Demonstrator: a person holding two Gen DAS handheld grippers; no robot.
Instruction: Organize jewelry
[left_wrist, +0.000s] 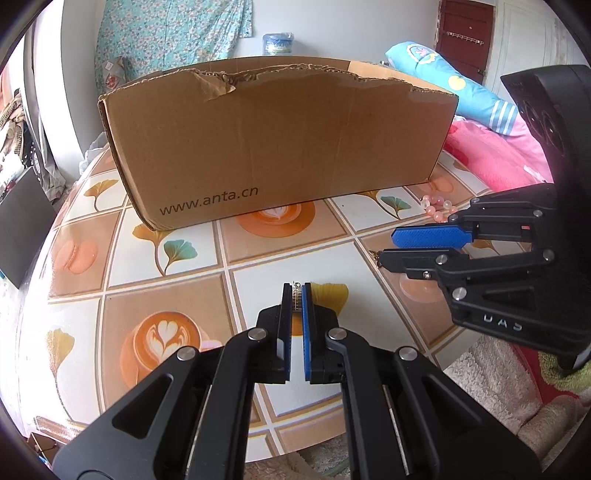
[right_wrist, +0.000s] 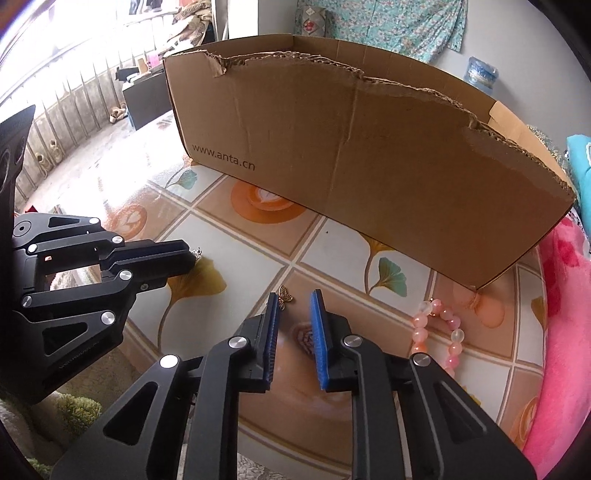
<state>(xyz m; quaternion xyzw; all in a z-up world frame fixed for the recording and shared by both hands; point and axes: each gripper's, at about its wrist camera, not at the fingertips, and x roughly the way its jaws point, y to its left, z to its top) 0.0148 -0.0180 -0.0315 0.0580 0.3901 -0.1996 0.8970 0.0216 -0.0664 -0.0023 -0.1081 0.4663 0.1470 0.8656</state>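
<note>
In the left wrist view, my left gripper (left_wrist: 296, 291) is shut on a small silver jewelry piece (left_wrist: 296, 290) just above the patterned table (left_wrist: 255, 258). The right wrist view shows the same left gripper (right_wrist: 192, 256) at the left, with the silver piece (right_wrist: 198, 252) poking past its tips. My right gripper (right_wrist: 295, 295) hangs low over the table with a gap between its blue pads. A gold butterfly charm (right_wrist: 284, 297) lies at the left pad's tip, unpinched. From the left wrist view, the right gripper (left_wrist: 387, 248) and charm (left_wrist: 374, 254) sit at the right. A pink bead bracelet (right_wrist: 439, 332) lies right of it.
A tall torn-rimmed cardboard box (left_wrist: 277, 140) (right_wrist: 369, 166) stands across the back of the table. A pink blanket (right_wrist: 565, 332) and blue pillow (left_wrist: 461, 85) lie at the right. A fluffy cloth (left_wrist: 491, 369) borders the table's near edge.
</note>
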